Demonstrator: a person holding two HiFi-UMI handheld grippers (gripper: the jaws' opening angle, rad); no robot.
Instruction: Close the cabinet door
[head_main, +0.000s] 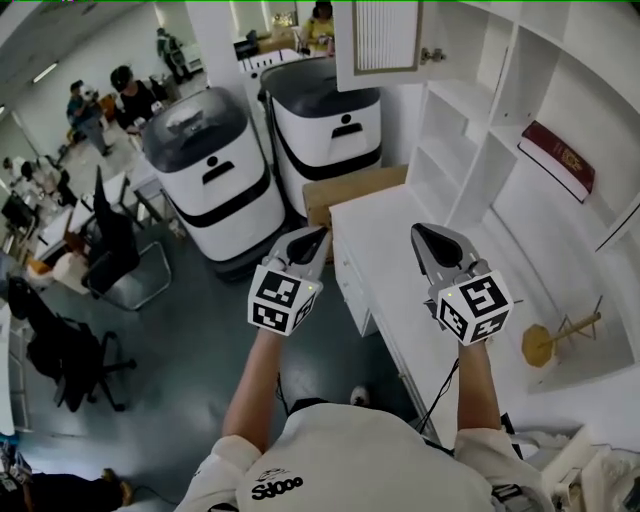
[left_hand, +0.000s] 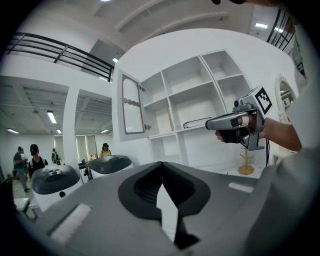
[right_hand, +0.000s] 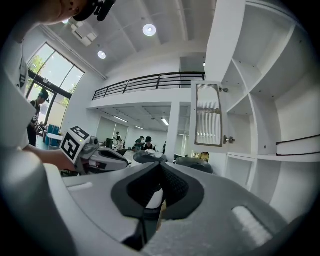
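Note:
The white cabinet door (head_main: 385, 38) with a ribbed glass pane stands swung open at the top of the shelf unit, its small knob (head_main: 432, 55) on the right edge. In the left gripper view the door (left_hand: 131, 111) is ahead to the left; in the right gripper view the door (right_hand: 207, 115) hangs ahead, knob (right_hand: 229, 140) toward the shelves. My left gripper (head_main: 312, 240) and right gripper (head_main: 432, 240) are held level side by side, well short of the door. Both are shut with nothing between the fingers.
A white counter (head_main: 400, 250) runs under the shelves (head_main: 470, 150). Two white machines with dark lids (head_main: 205, 150) (head_main: 325, 100) and a cardboard box (head_main: 350, 190) stand to the left. A red book (head_main: 558, 158) and a wooden stand (head_main: 555, 340) sit on shelves. Chairs (head_main: 115, 250) and people are further left.

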